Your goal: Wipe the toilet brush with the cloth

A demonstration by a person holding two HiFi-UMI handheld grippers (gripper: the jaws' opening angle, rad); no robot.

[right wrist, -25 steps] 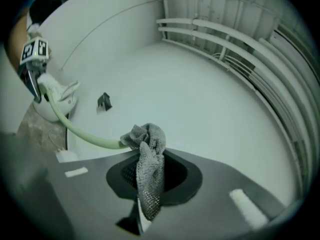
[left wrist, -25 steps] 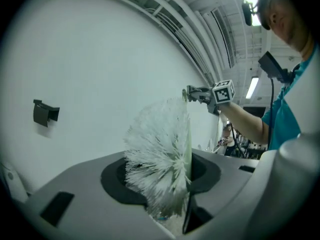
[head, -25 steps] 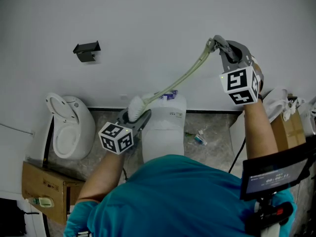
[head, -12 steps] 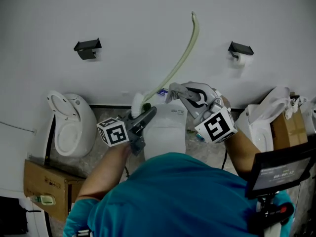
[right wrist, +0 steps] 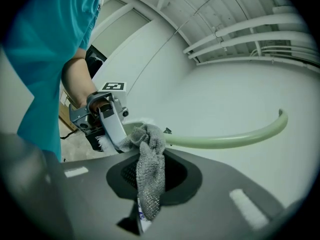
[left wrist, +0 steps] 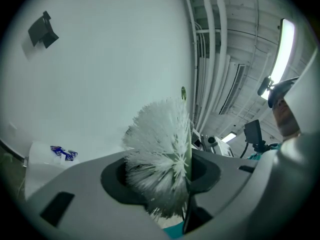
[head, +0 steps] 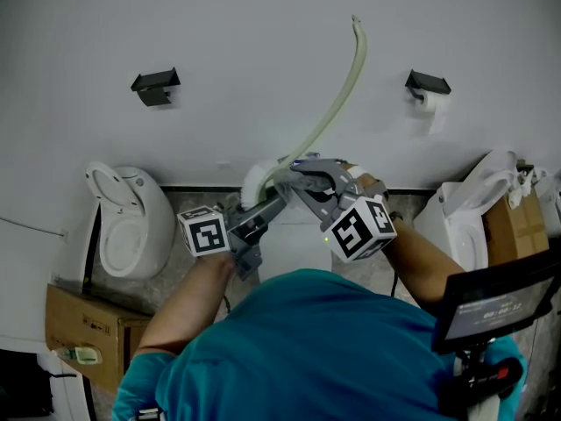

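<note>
The toilet brush has a white bristle head (head: 255, 181) and a long, curved pale green handle (head: 344, 86) that rises against the wall. My left gripper (head: 267, 207) is shut on the bristle head (left wrist: 162, 154), which fills the space between its jaws (left wrist: 165, 171). My right gripper (head: 302, 175) is shut on a grey mesh cloth (right wrist: 150, 174). The cloth hangs from the jaws and its top bunches against the handle (right wrist: 225, 140) right beside the left gripper (right wrist: 107, 126). In the head view the cloth itself is hard to make out.
A toilet (head: 123, 222) stands at the left, another (head: 460, 213) at the right, and a third is partly hidden below my arms. A cardboard box (head: 74, 327) sits lower left. A paper roll holder (head: 427, 88) and a black bracket (head: 154, 86) hang on the wall.
My right gripper has dropped from the handle's upper end down to the brush head, beside the left gripper. The freed handle now points up the wall. The left gripper has rolled a little.
</note>
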